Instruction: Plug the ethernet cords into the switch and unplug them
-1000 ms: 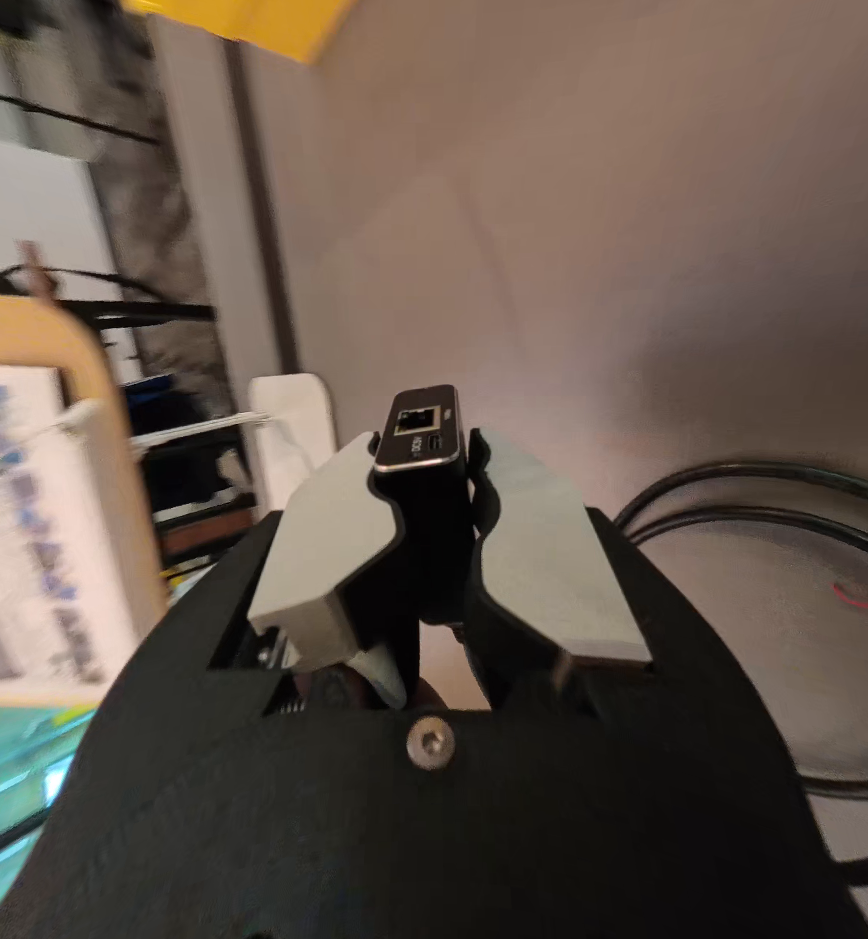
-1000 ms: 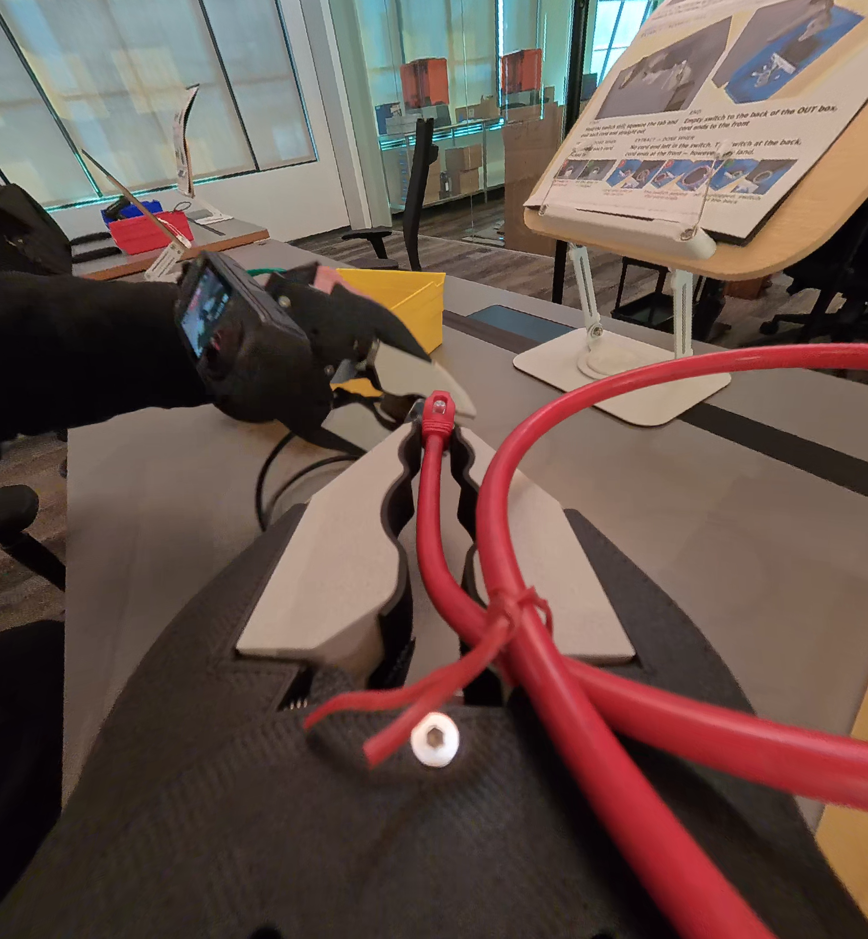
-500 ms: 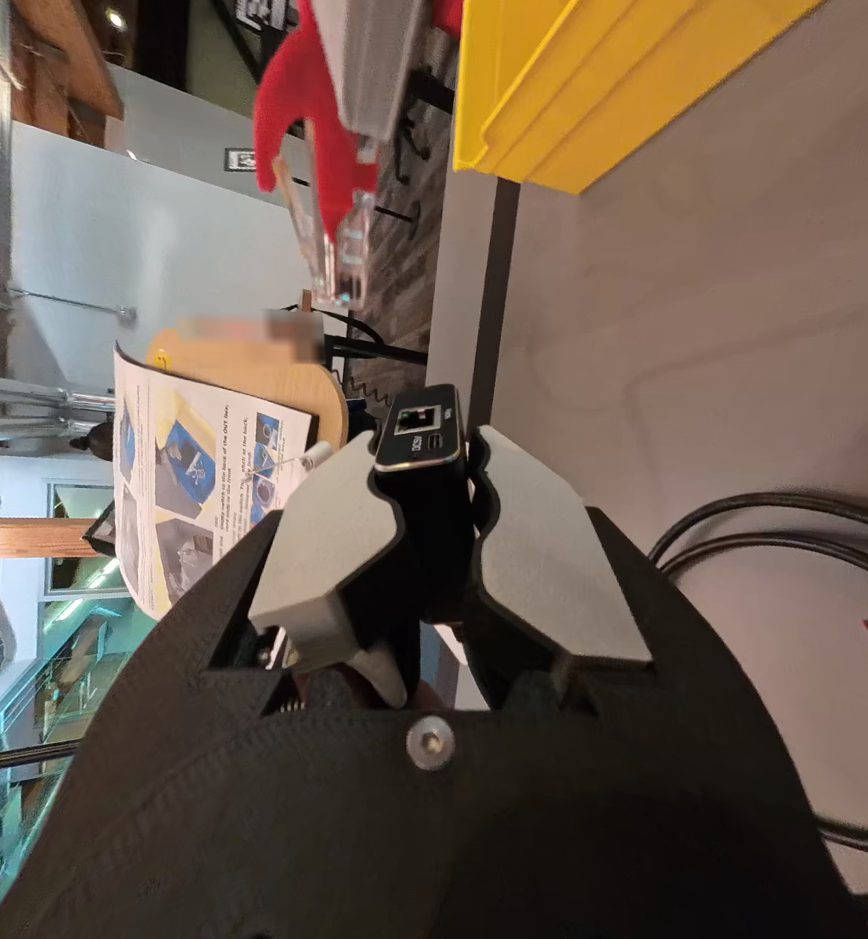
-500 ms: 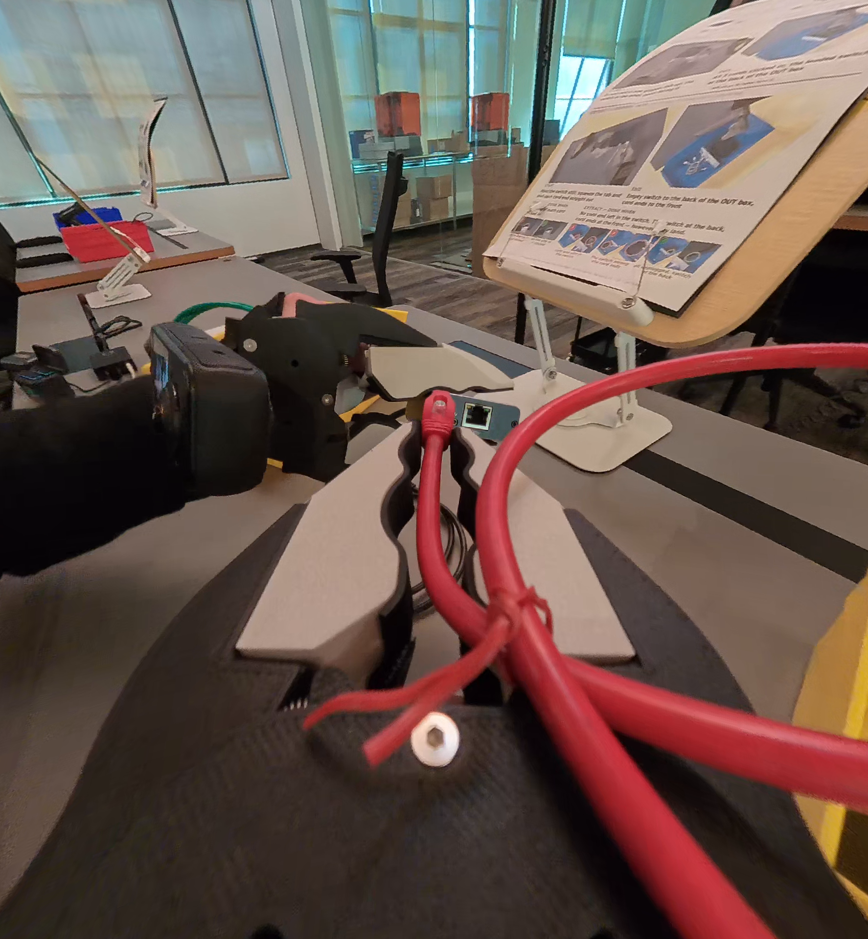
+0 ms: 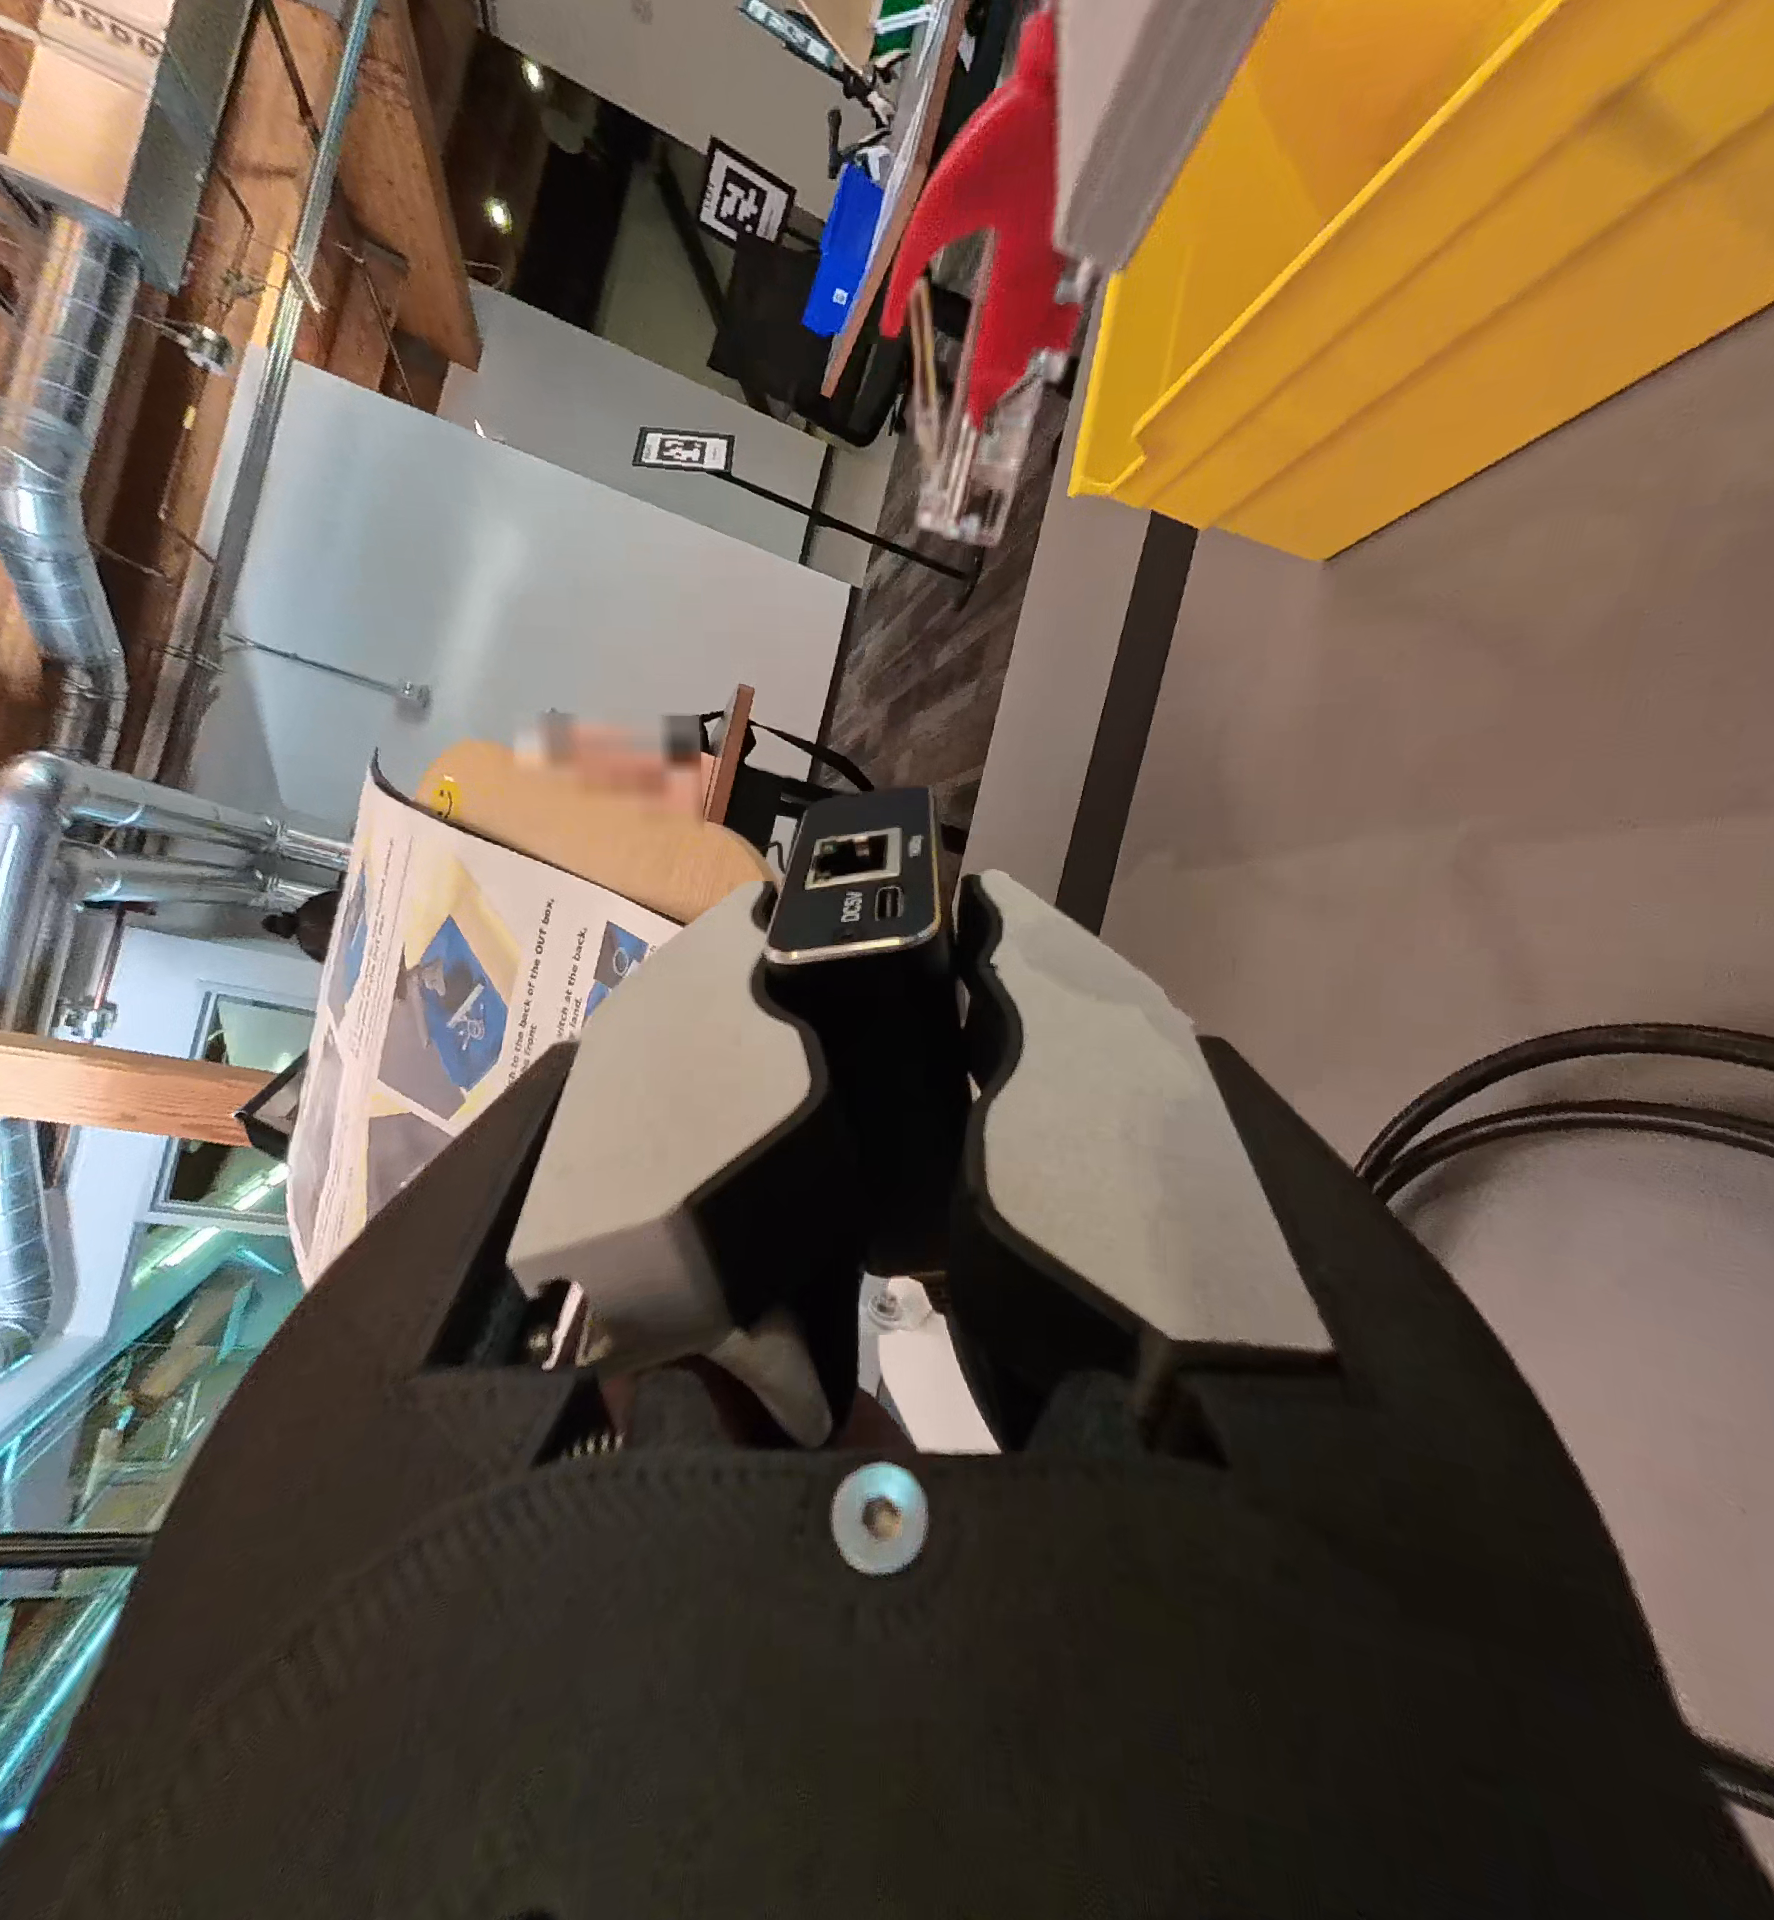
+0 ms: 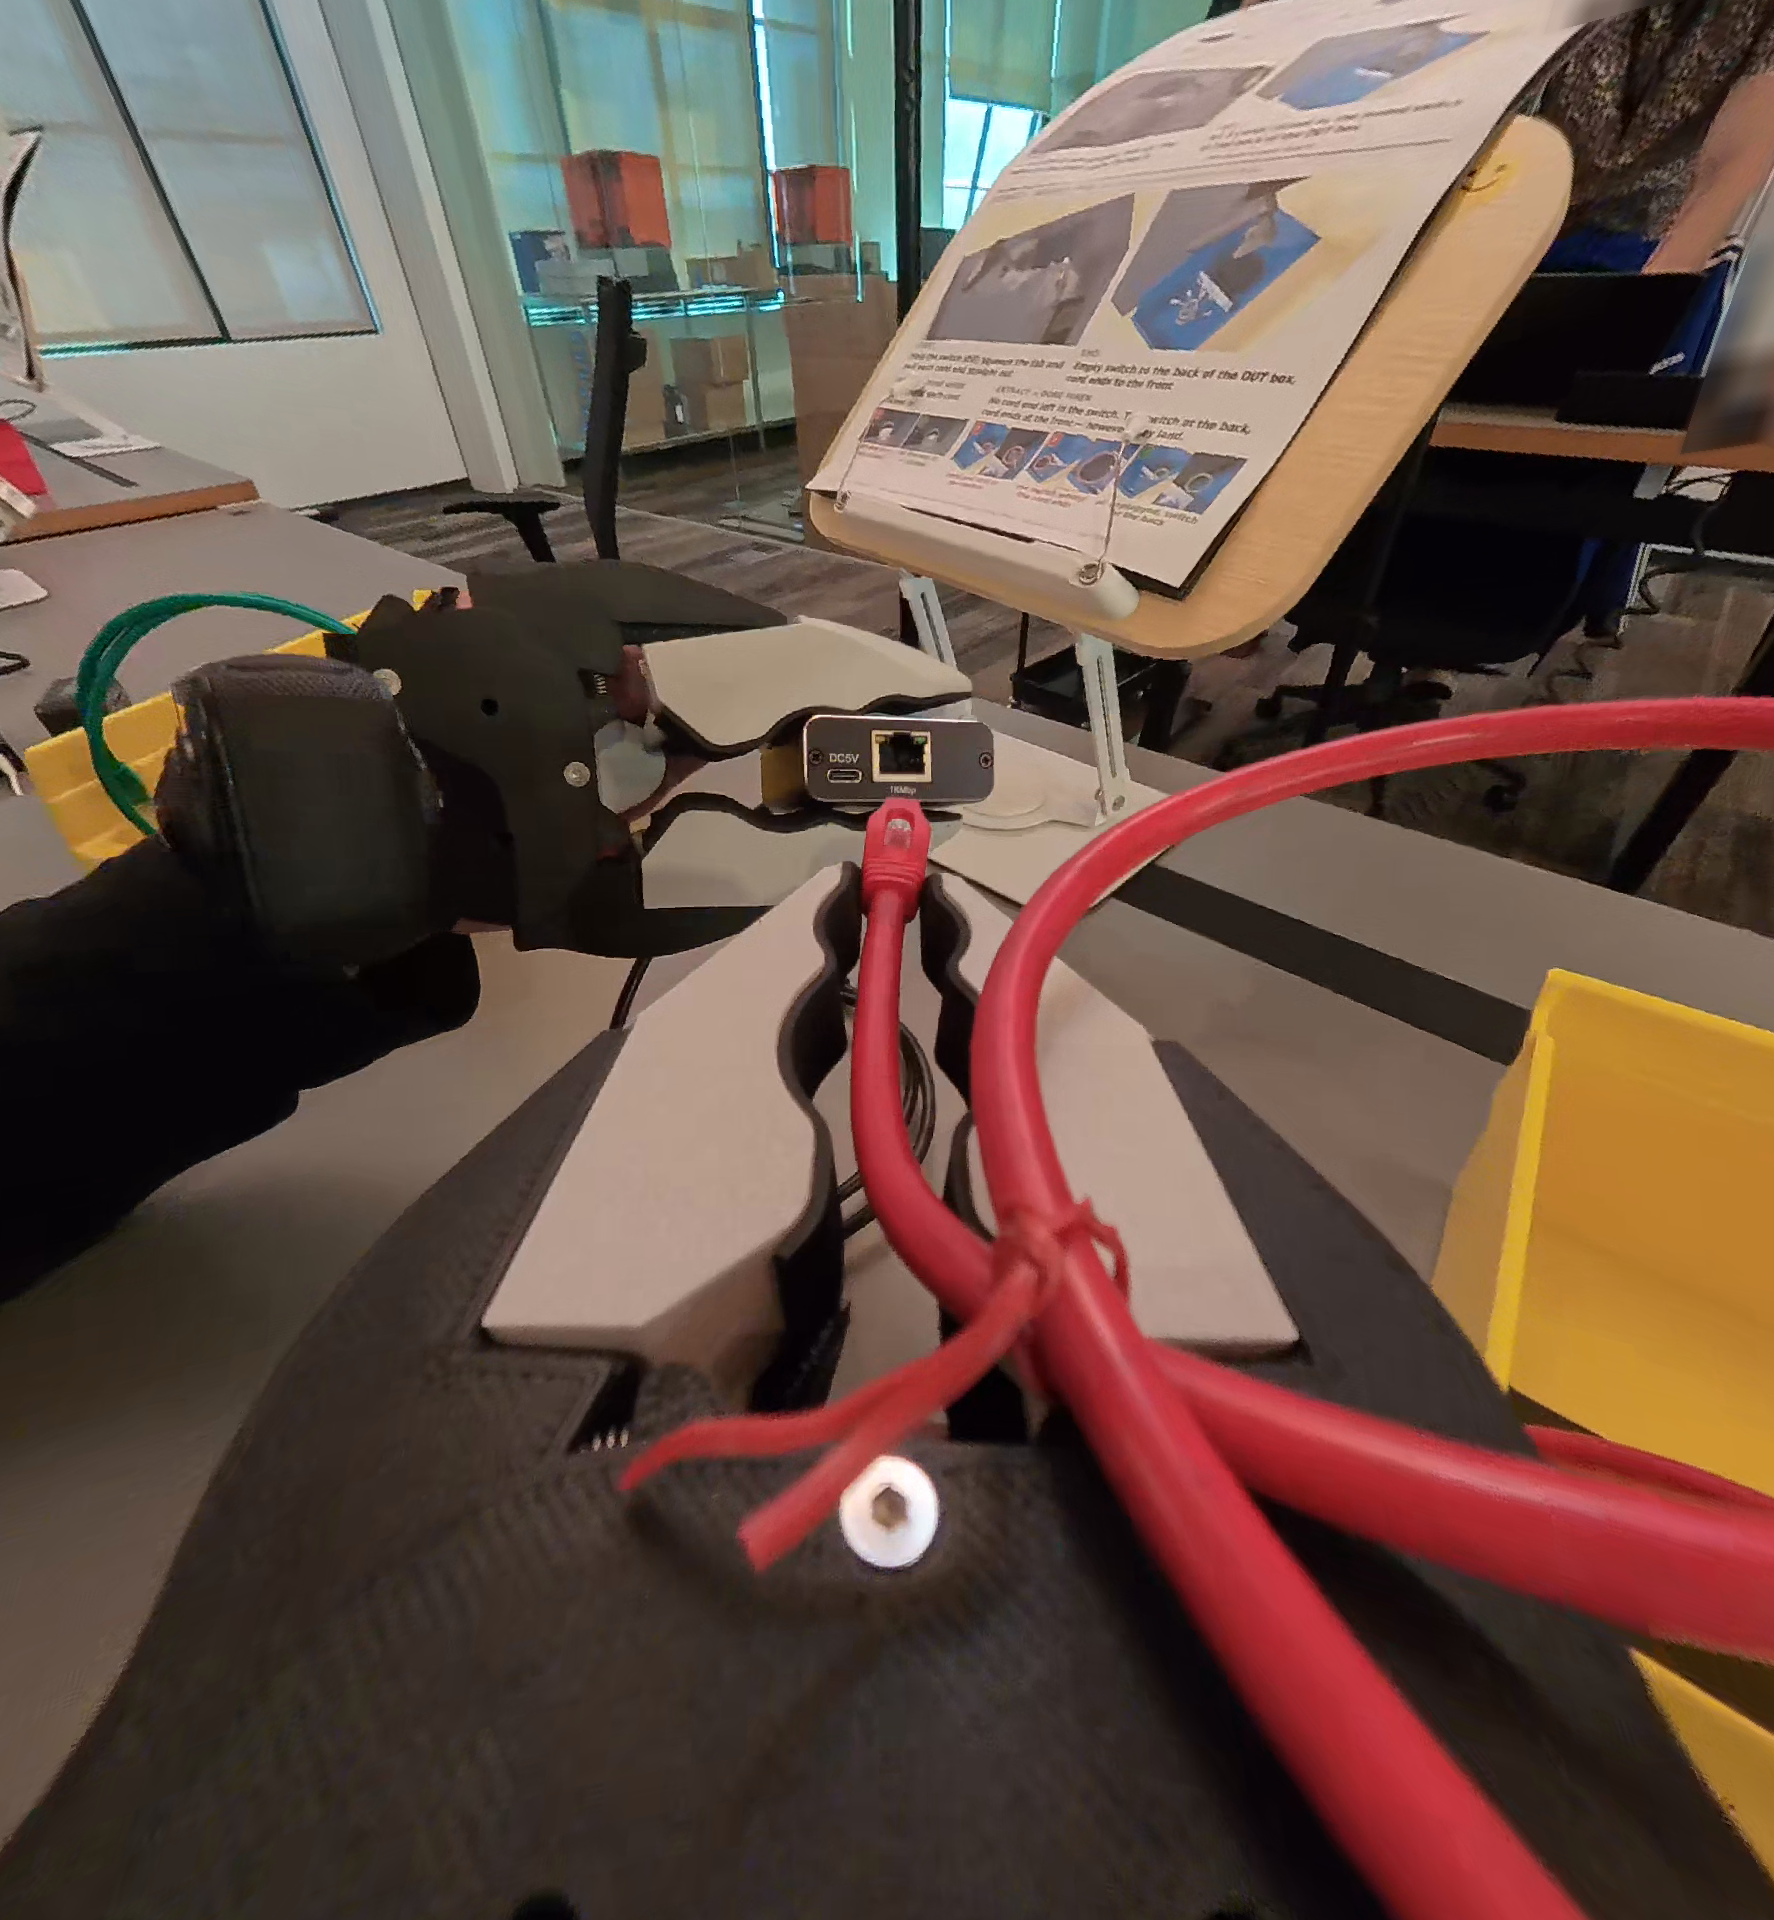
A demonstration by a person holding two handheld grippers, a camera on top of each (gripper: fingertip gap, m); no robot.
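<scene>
My left gripper [image 5: 867, 914] is shut on a small black switch [image 5: 855, 883], turned on its side, with the port end sticking out past the fingertips. In the right wrist view the left gripper [image 6: 821, 717] holds the switch [image 6: 898, 761] above the table with its empty ethernet port facing me. My right gripper [image 6: 888, 883] is shut on a red ethernet cord [image 6: 888, 997] just behind its plug [image 6: 895, 836]. The plug tip sits just below and short of the port. In the left wrist view the clear plug [image 5: 966, 457] hangs off the red boot, apart from the switch.
A yellow bin [image 6: 1672, 1226] stands at the right, another yellow bin [image 6: 114, 748] with a green cord [image 6: 98, 675] behind the left gripper. A wooden instruction board on a stand [image 6: 1205, 416] stands beyond the switch. Black cables [image 5: 1589, 1101] lie on the grey table [image 6: 1330, 997].
The left gripper has turned the switch so its port faces the red plug. The right gripper has brought the plug closer, up to just under the port.
</scene>
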